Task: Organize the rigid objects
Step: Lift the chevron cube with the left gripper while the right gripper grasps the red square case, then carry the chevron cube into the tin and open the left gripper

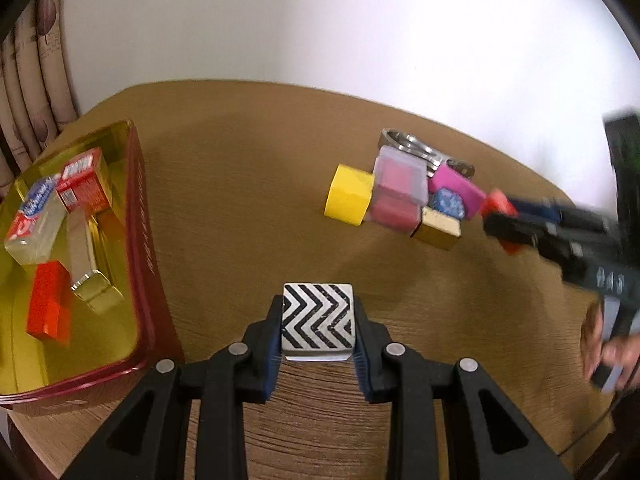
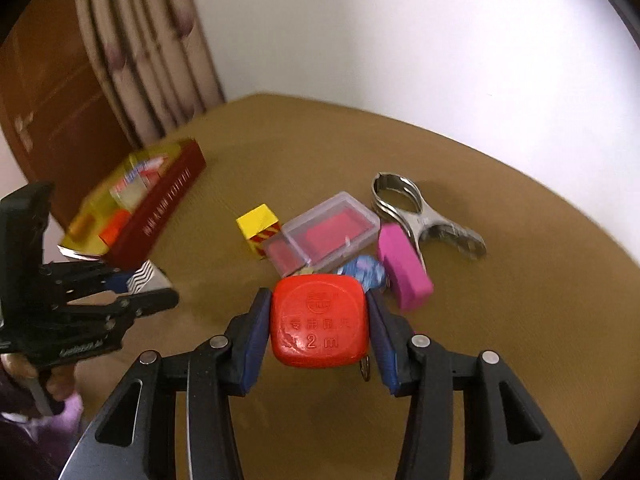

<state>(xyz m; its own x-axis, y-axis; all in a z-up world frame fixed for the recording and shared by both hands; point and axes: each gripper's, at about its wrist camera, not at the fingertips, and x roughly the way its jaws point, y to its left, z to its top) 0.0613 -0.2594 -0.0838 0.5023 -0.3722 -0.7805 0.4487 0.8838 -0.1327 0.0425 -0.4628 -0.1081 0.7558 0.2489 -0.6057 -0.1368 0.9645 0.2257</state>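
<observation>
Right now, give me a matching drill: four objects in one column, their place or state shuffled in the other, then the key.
Objects:
1. chevron block
2. red tape measure
3. metal clamp
4. red block

Place or state:
A. lying in the gold tin
B. held by the right gripper
C. on the table, behind the clear case
D. held by the left gripper

Pairs: 1-D, 2-B, 3-C, 4-A
</observation>
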